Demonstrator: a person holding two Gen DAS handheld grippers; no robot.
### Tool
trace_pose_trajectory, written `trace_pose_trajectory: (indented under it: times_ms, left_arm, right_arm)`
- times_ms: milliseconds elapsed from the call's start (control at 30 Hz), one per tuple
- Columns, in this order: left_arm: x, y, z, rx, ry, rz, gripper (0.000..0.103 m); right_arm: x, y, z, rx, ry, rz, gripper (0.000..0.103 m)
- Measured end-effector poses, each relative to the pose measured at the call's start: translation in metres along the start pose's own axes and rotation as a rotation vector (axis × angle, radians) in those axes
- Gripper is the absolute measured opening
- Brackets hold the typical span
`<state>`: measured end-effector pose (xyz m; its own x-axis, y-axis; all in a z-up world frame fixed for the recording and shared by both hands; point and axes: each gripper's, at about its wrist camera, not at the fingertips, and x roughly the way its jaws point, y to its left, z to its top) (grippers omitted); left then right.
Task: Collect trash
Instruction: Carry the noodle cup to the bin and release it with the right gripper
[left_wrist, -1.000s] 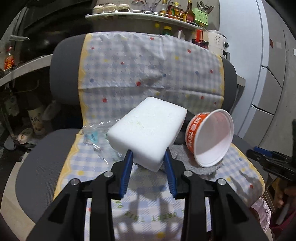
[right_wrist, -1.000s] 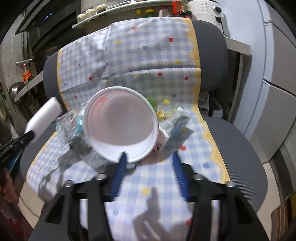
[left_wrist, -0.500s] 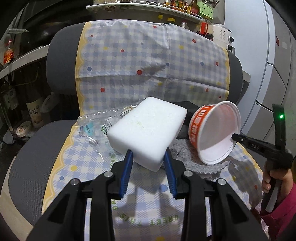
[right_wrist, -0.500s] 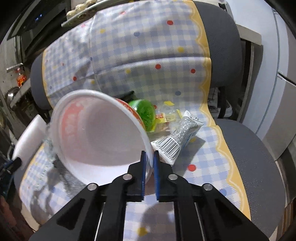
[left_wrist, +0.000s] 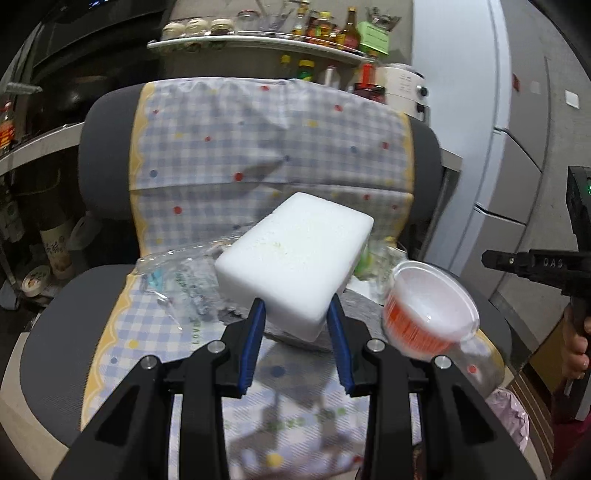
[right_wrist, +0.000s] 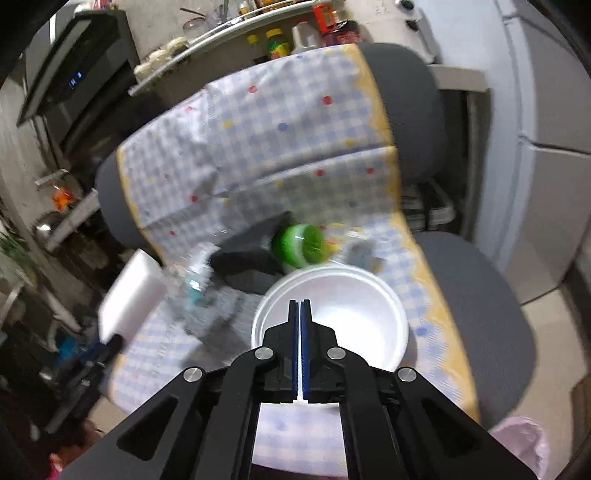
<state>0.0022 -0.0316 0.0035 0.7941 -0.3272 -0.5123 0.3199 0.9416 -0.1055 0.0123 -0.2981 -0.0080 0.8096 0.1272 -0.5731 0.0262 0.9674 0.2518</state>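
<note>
My left gripper (left_wrist: 295, 321) is shut on a white foam block (left_wrist: 295, 258), held up over the chair seat. The block also shows at the left of the right wrist view as the foam block (right_wrist: 129, 291). My right gripper (right_wrist: 300, 306) is shut, its blue pads pinching the near rim of a white noodle cup (right_wrist: 332, 317) with its mouth facing up. From the left wrist view the cup (left_wrist: 428, 310) has an orange printed wall and hangs above the seat's right side.
A grey chair (right_wrist: 476, 295) wears a checked cover (left_wrist: 258, 147). On it lie a green-capped bottle (right_wrist: 303, 245), a clear plastic wrapper (left_wrist: 177, 273) and a dark cloth (right_wrist: 251, 258). A pink bag (right_wrist: 521, 435) sits low right. Shelves with bottles (left_wrist: 325, 29) stand behind.
My right gripper went from open around the cup's rim to shut on it and rose, turning the cup's mouth upward. My left gripper shifted sideways, still holding the foam block.
</note>
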Motion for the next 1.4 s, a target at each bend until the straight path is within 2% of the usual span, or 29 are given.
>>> trace_pose_trajectory:
  times_ms: [67,133,167,200,233,300,400,533,667,700,833,867,1033,1133,1267,1400]
  left_arm:
    - [0.0,-0.009,-0.004,0.013,0.01,-0.019,0.033]
    - [0.0,-0.017,-0.008,0.027,0.014,-0.03,0.033]
    - [0.0,-0.021,-0.01,0.039,0.017,-0.034,0.033]
    - [0.001,-0.023,-0.011,0.044,0.019,-0.033,0.033]
    - [0.002,-0.025,-0.011,0.049,0.021,-0.034,0.033]
    - [0.005,-0.027,-0.012,0.048,0.031,-0.033,0.033]
    - [0.012,-0.028,-0.013,0.05,0.04,-0.024,0.033]
    - [0.021,-0.027,-0.015,0.052,0.055,0.0,0.033]
    - [0.028,-0.023,-0.016,0.046,0.072,0.012,0.033]
    - [0.029,-0.023,-0.017,0.046,0.076,0.016,0.033]
    - [0.031,-0.023,-0.018,0.049,0.083,0.019,0.033]
    - [0.031,-0.024,-0.018,0.05,0.082,0.018,0.033]
    - [0.022,-0.039,-0.016,0.067,0.06,-0.021,0.033]
    - [0.016,-0.062,-0.015,0.082,0.032,-0.078,0.033]
    - [0.011,-0.112,-0.024,0.146,0.01,-0.178,0.033]
    - [0.012,-0.163,-0.038,0.211,0.02,-0.279,0.033]
  right_arm:
    - [-0.001,-0.009,-0.01,-0.002,0.004,-0.028,0.003]
    - [-0.005,-0.022,-0.022,-0.006,-0.027,-0.078,0.011]
    - [-0.007,-0.031,-0.029,0.003,-0.042,-0.089,0.019]
    - [-0.008,-0.041,-0.033,0.022,-0.041,-0.091,0.036]
    - [-0.006,-0.049,-0.036,0.042,-0.038,-0.097,0.04]
    - [0.0,-0.064,-0.04,0.08,-0.019,-0.106,0.04]
    - [0.009,-0.076,-0.044,0.125,-0.013,-0.075,0.04]
    - [0.028,-0.072,-0.041,0.127,-0.008,-0.046,0.036]
    - [0.049,-0.069,-0.037,0.132,0.013,-0.072,0.034]
    - [0.055,-0.071,-0.037,0.147,0.023,-0.076,0.03]
    - [0.063,-0.071,-0.037,0.163,0.044,-0.075,0.007]
    - [0.059,-0.07,-0.037,0.162,0.037,-0.073,0.007]
    - [0.014,-0.07,-0.036,0.169,-0.022,-0.075,0.005]
    - [-0.019,-0.076,-0.04,0.164,-0.046,-0.097,0.005]
    - [-0.07,-0.093,-0.059,0.166,-0.093,-0.185,0.005]
    - [-0.118,-0.124,-0.091,0.229,-0.128,-0.291,0.005]
